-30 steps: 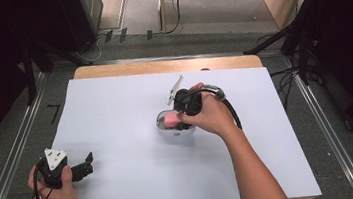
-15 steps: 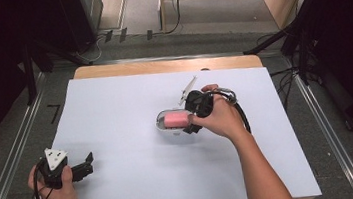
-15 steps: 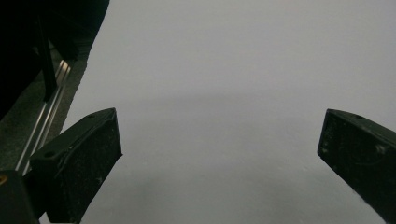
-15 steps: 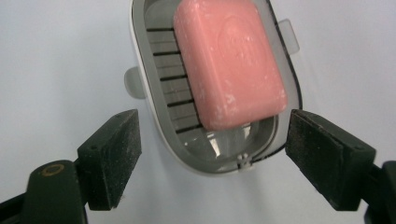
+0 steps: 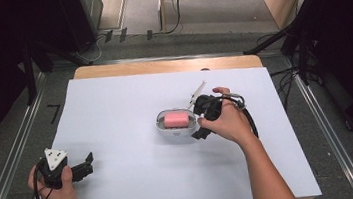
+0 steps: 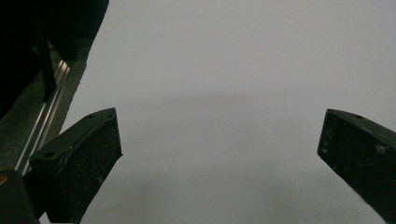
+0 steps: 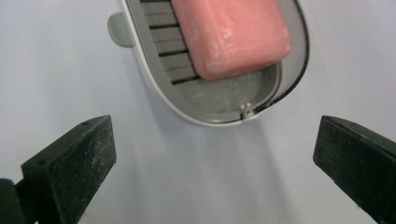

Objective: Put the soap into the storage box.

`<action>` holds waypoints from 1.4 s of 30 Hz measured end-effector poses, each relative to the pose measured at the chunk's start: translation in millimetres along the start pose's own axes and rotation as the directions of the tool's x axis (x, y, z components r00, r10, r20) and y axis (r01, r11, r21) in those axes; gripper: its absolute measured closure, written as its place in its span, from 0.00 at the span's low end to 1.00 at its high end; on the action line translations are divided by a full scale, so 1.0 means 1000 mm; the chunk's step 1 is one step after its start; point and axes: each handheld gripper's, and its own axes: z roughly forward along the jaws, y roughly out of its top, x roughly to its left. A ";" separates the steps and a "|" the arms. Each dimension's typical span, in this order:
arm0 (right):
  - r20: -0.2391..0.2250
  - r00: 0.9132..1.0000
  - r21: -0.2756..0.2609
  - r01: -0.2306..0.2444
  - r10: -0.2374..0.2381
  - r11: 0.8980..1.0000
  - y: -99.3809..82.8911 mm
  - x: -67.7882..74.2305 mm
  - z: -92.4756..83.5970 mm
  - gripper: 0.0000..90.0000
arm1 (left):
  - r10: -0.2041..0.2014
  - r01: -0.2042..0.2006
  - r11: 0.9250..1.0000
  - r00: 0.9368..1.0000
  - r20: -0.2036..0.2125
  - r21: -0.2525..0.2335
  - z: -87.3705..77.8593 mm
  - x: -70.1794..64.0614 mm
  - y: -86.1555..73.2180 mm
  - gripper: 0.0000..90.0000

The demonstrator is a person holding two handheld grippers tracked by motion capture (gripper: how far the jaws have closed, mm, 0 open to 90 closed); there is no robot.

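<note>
High view: a pink soap bar point(image 5: 176, 119) is seen lying inside an oval soap dish point(image 5: 164, 129) near the middle of the white table sheet point(image 5: 115, 106). So the soap looks already seated in the dish, and what's left is probably just the dish itself being gripped or moved, or the clear lid point(image 5: 197, 93) that sticks up at the dish's far right end being closed. That's a guess, though. The right gripper point(image 5: 199, 123) is held just to the right of the dish, very close to its right end. The left gripper point(image 5: 85, 165) is parked well away from the dish, down toward the near left corner.

Left gripper view: only bare sheet point(image 6: 224, 84) is framed between the jaws, which are spread wide. Nothing is held.

Right gripper view: the right gripper point(image 7: 215, 163) has its jaws spread wide too, and nothing is gripped. The rounded end of the dish point(image 7: 219, 112) is seen just ahead of the jaws and between their lines, not touched. The soap point(image 7: 231, 32) sits on the slatted insert, farther in from that end.
</note>
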 end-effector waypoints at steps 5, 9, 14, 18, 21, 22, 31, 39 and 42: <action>-0.015 1.000 -0.017 -0.006 0.005 1.000 -0.006 0.000 0.001 0.00 | 0.000 0.000 1.000 1.000 0.000 0.000 0.000 0.000 0.000 0.00; -0.013 1.000 -0.010 -0.028 0.028 1.000 -0.015 0.000 0.001 0.00 | 0.000 0.000 1.000 1.000 0.000 0.000 0.000 0.000 0.000 0.00; -0.012 0.999 -0.019 -0.048 0.047 0.999 -0.025 0.000 0.002 0.00 | -0.001 0.001 1.000 1.000 0.000 0.000 0.000 0.000 0.000 0.00; -0.006 0.995 -0.047 -0.100 0.100 0.994 -0.035 -0.001 0.000 0.00 | -0.001 0.001 1.000 1.000 0.000 0.000 0.000 0.000 0.000 0.00; 0.047 0.993 -0.055 -0.109 0.112 0.993 -0.042 0.000 0.000 0.00 | -0.001 0.001 1.000 1.000 0.000 0.000 0.000 0.000 0.000 0.00; 0.053 0.992 -0.060 -0.115 0.118 0.992 -0.044 0.000 0.000 0.00 | -0.001 0.001 1.000 1.000 0.000 0.000 0.000 0.000 0.000 0.00; 0.048 0.983 -0.059 -0.173 0.176 0.983 -0.065 -0.001 0.003 0.00 | 0.000 0.000 1.000 1.000 0.000 0.000 0.000 0.000 0.000 0.00; 0.060 0.972 -0.094 -0.219 0.225 0.971 -0.088 -0.002 0.001 0.00 | 0.002 -0.002 1.000 1.000 0.000 -0.004 0.000 -0.001 0.000 0.00; 0.065 0.968 -0.099 -0.236 0.243 0.967 -0.097 -0.002 0.001 0.00 | 0.004 -0.004 1.000 1.000 -0.001 -0.004 0.000 -0.001 0.000 0.00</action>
